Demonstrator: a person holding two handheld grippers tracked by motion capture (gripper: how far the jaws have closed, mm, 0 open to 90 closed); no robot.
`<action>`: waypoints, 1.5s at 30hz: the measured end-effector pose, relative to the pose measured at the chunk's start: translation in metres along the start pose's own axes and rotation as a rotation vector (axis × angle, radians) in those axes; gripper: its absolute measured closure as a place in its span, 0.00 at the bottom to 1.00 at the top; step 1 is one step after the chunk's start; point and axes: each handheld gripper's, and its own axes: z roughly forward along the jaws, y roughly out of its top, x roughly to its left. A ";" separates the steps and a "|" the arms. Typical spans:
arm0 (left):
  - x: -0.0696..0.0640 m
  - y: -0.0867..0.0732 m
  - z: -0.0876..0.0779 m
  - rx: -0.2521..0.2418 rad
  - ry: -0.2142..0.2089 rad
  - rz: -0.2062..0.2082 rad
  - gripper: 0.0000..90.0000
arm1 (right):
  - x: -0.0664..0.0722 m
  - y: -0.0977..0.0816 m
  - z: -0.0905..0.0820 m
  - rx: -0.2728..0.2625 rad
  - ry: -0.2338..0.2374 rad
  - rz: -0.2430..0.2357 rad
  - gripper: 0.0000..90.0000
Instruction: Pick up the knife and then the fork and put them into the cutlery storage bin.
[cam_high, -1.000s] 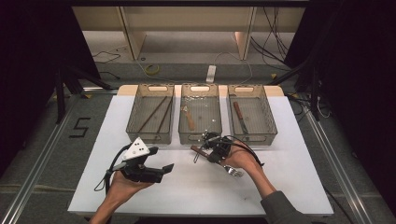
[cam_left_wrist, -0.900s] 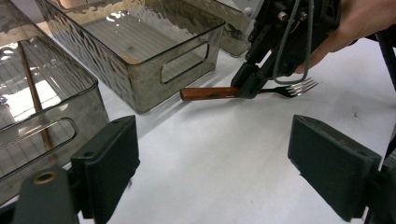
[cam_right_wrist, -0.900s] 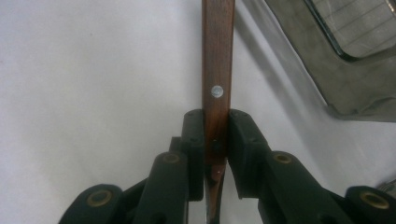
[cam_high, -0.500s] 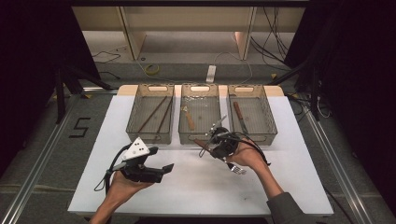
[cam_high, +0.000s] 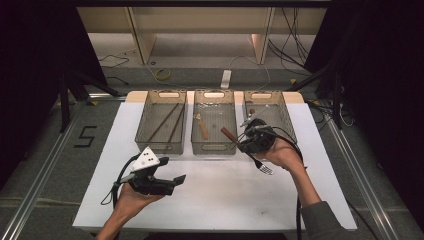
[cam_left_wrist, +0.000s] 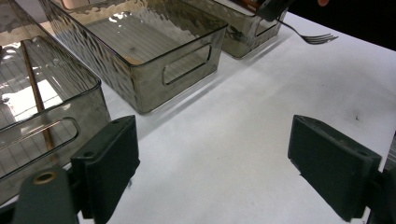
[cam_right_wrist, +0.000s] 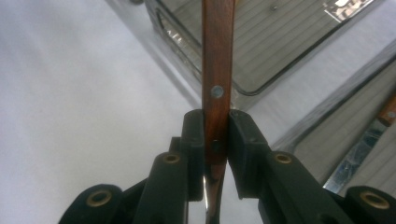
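On the near left of the white counter (cam_high: 210, 200), the left gripper (cam_high: 172, 178) is hovering low with its jaws standing wide apart and nothing between them, pointing right across the bare surface. Beyond it, three clear bins are sitting in a row at the far side: the left bin (cam_high: 161, 145) is holding long thin sticks, the middle bin (cam_high: 214, 146) is holding a wooden-handled utensil, and the right bin (cam_high: 286, 120) is holding a wooden-handled knife (cam_right_wrist: 362, 149). To the right, the right gripper (cam_high: 246, 142) is clamping its jaws on the brown wooden handle of a fork (cam_high: 230, 134). The fork is hanging in the air above the near edge of the bins, between the middle and right ones, with its metal tines (cam_high: 266, 169) pointing near and right over the counter.
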 end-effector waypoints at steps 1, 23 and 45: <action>0.000 0.000 0.000 -0.002 0.000 -0.001 0.17 | -0.002 0.000 -0.002 -0.003 -0.002 0.004 0.86; 0.000 0.000 0.000 -0.008 0.004 -0.006 0.17 | -0.060 0.020 -0.032 -0.126 -0.092 0.150 0.86; 0.000 0.001 -0.001 -0.010 0.000 -0.007 0.17 | -0.113 0.017 -0.031 -0.163 -0.245 0.330 0.86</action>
